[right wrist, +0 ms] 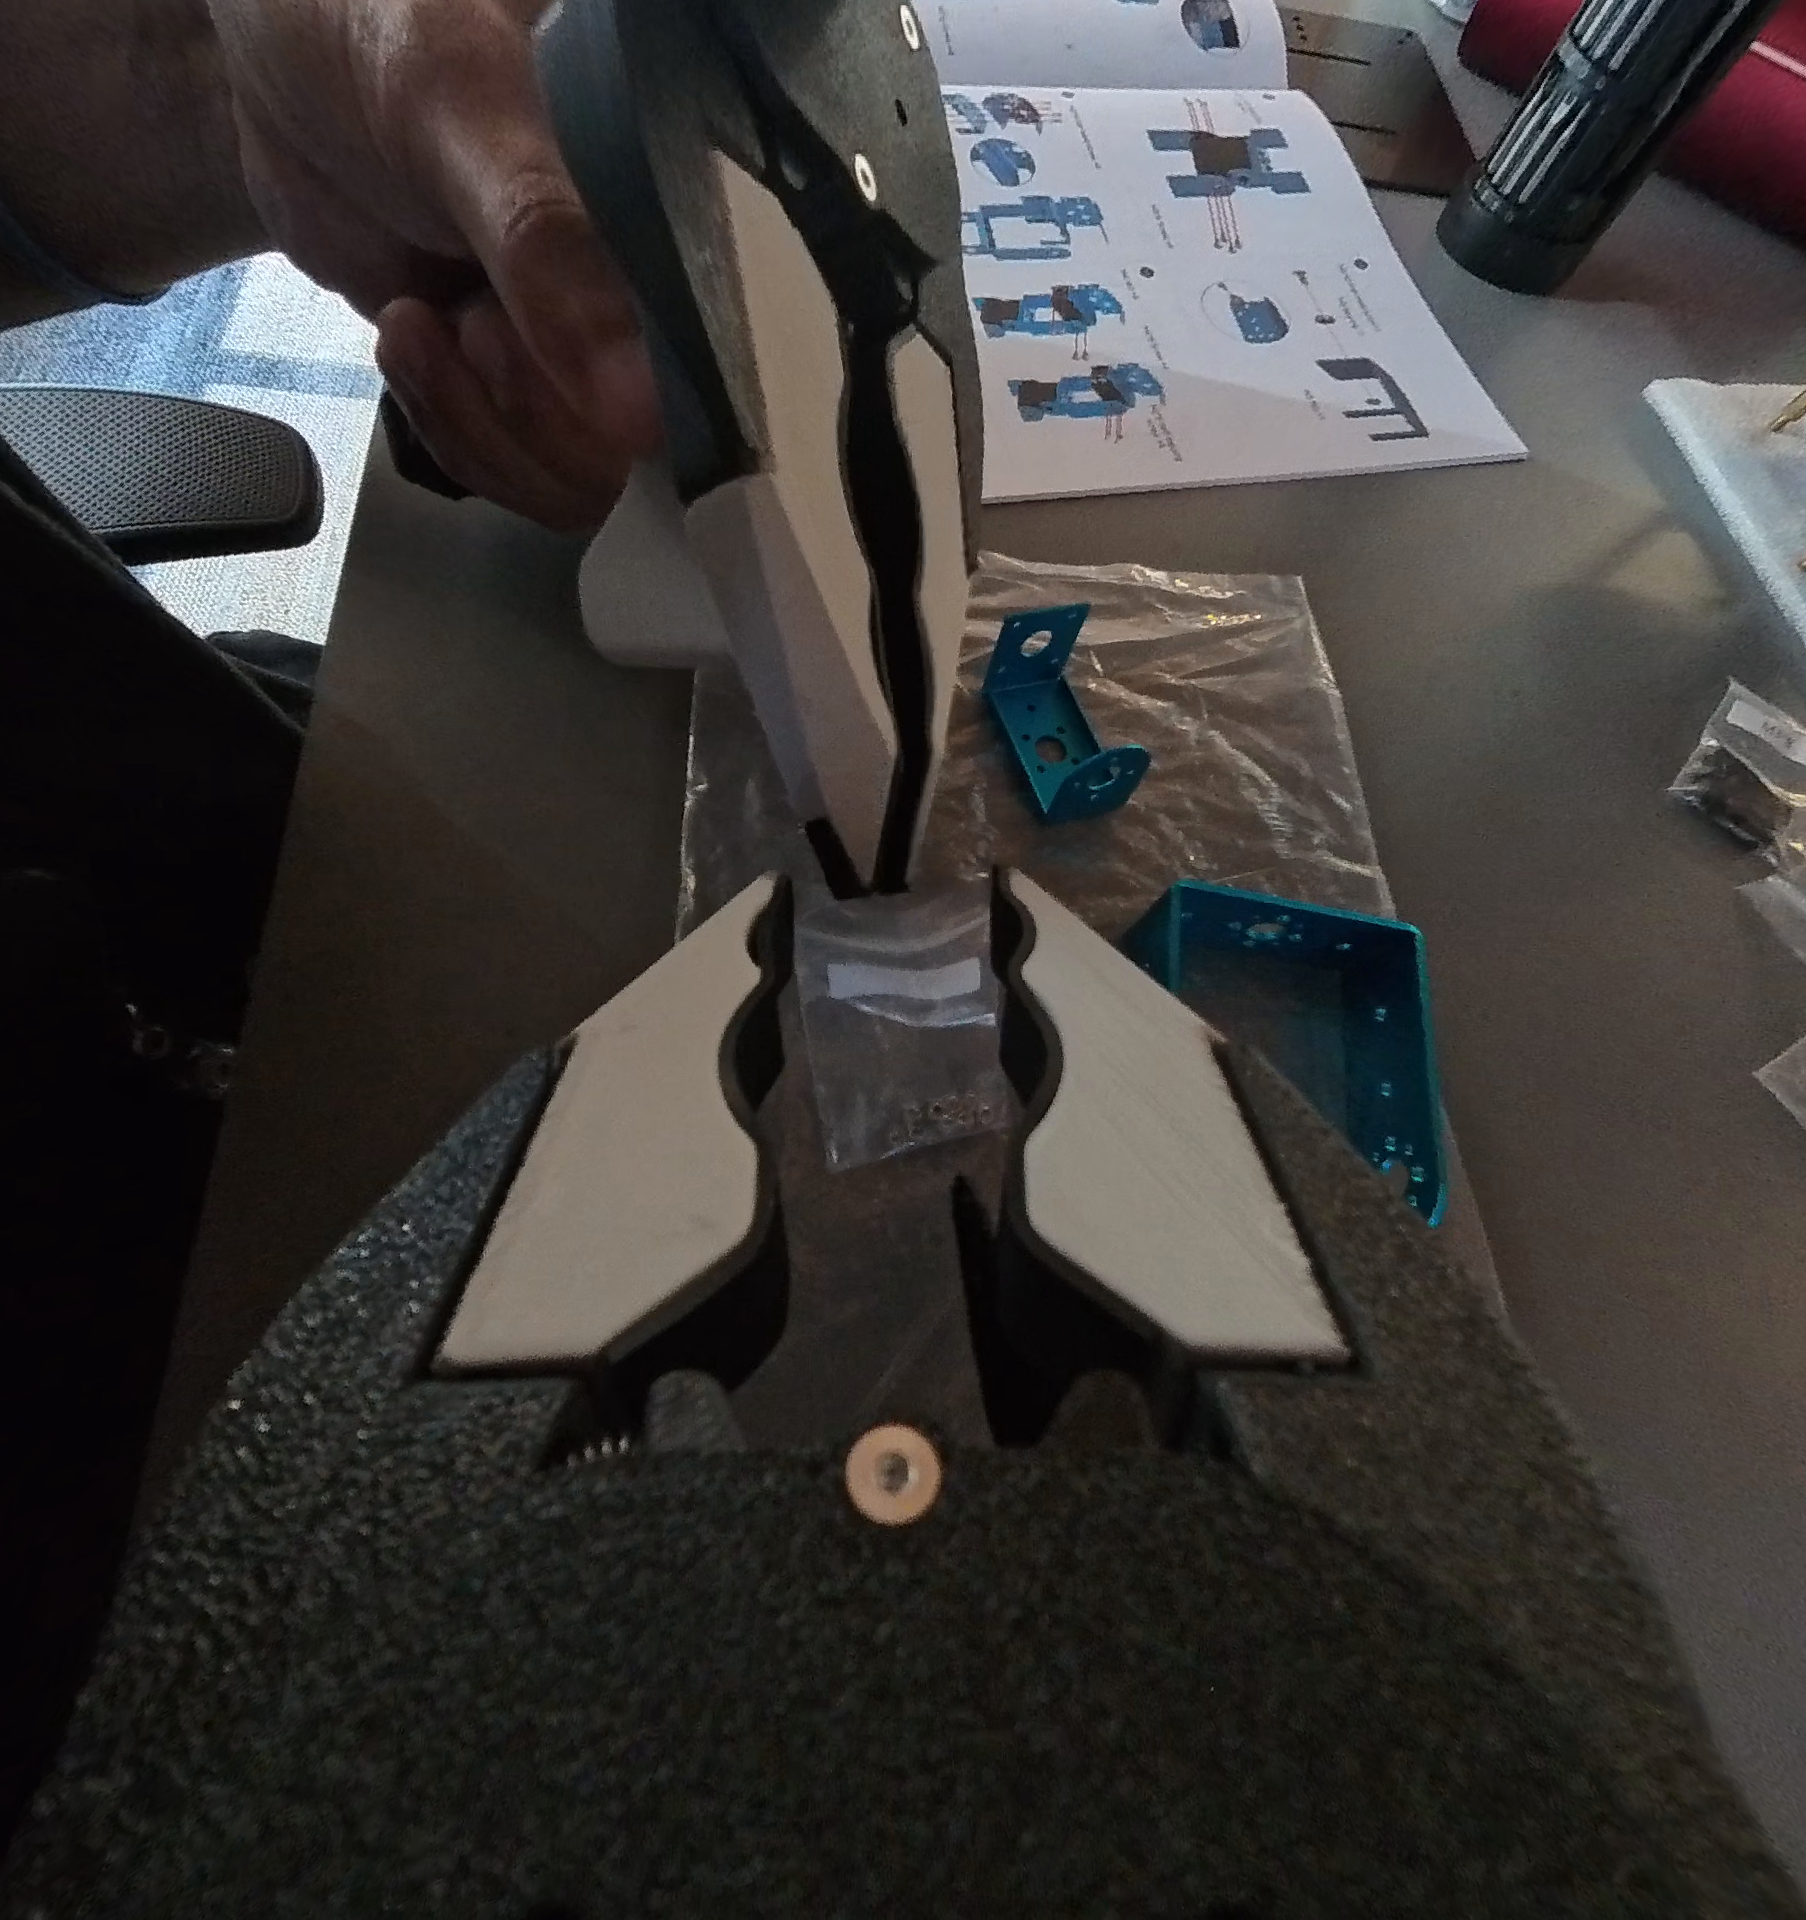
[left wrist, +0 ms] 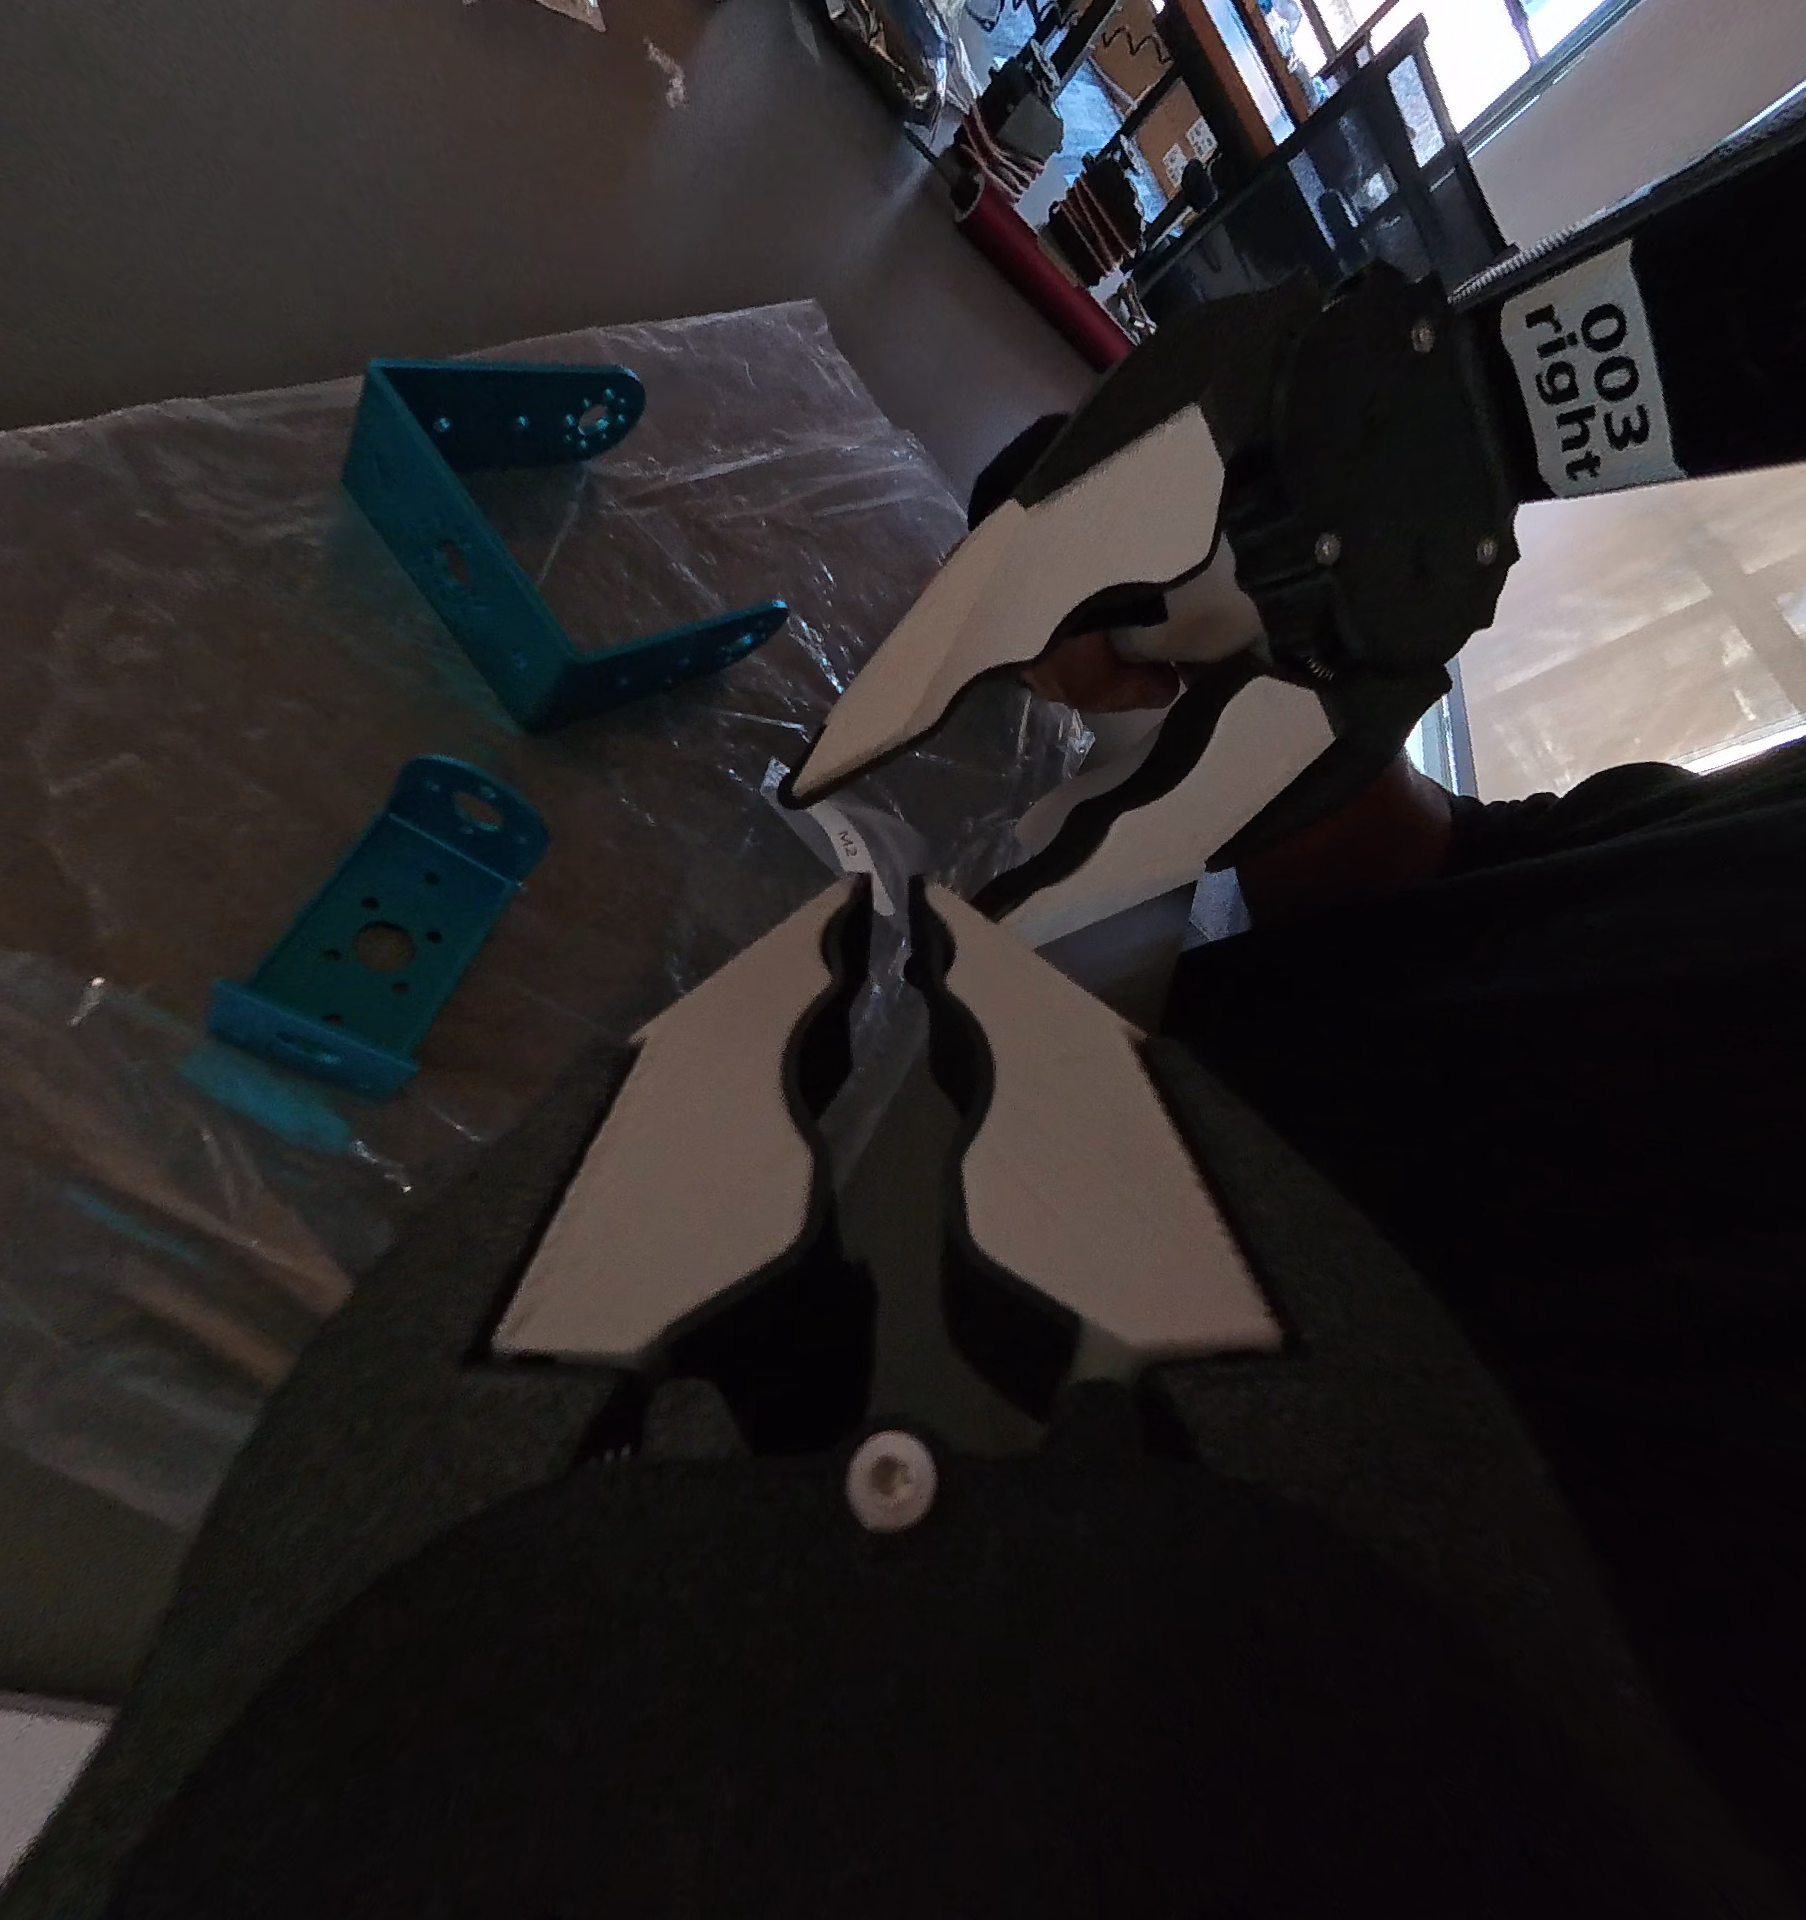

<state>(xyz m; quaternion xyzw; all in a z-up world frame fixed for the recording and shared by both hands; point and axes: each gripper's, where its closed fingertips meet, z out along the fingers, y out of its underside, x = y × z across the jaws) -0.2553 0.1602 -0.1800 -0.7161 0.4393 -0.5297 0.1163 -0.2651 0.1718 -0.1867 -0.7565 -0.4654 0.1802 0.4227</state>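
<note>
Left claw (right wrist: 883, 883) pinching the top of a small clear plastic zip bag (right wrist: 904, 1049), right claw (right wrist: 894, 904) spread wide around it, two teal metal brackets (right wrist: 1325, 1018) beside on the grey desk (right wrist: 483, 810).

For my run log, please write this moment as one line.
left gripper: shut on small clear plastic bag | right gripper: open around bag | two blue metal brackets on plastic sheet

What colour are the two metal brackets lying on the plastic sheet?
Both brackets are blue-green (teal), clearest in the right wrist view.
</note>
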